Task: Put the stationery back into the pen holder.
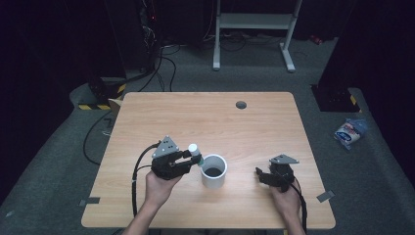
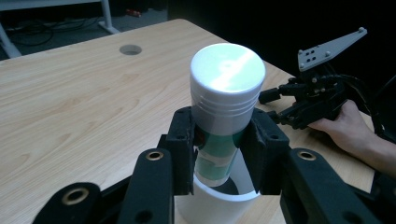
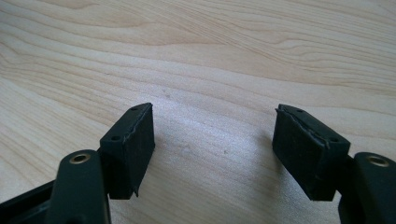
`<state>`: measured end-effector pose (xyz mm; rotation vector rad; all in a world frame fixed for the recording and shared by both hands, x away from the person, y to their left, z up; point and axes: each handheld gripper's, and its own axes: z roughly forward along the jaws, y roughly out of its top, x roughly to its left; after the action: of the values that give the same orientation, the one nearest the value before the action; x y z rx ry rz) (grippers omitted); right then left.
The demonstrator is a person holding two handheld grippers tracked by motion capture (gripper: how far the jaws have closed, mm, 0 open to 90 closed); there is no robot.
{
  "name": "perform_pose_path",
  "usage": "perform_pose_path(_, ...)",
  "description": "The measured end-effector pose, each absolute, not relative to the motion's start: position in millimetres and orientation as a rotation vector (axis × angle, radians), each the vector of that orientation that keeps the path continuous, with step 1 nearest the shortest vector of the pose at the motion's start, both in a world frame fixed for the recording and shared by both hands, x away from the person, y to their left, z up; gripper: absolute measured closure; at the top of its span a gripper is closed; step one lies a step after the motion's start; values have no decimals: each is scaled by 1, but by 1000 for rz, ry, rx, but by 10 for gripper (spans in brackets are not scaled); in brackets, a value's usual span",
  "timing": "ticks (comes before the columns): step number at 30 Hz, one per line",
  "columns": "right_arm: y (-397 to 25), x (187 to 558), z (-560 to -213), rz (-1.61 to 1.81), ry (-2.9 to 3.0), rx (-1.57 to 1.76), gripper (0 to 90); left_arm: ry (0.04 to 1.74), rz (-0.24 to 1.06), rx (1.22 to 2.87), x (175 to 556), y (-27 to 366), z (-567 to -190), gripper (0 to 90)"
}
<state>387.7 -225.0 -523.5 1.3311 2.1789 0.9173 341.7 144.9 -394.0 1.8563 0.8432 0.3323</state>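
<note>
My left gripper is shut on a small bottle with a white cap and a green label; in the high view the bottle is held upright just over the left rim of a white cup. The cup's rim lies right below the bottle in the left gripper view. The cup stands at the table's front middle with a dark inside. My right gripper rests low at the front right, open, its pads wide apart over bare wood with nothing between them. It is also visible as the far gripper in the left gripper view.
The wooden table has a round cable hole near its far edge. A white frame stand and cables lie on the floor beyond. A small packet lies on the floor to the right.
</note>
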Motion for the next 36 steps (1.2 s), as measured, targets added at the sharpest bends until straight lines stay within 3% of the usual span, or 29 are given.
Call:
perform_pose_path(19, -225, 388, -524, 916, 2176, 1334, 297, 793, 337, 1972, 353, 98, -414, 652)
perform_pose_path(36, -225, 388, -523, 913, 2172, 1340, 296, 785, 332, 2018, 351, 85, -433, 651)
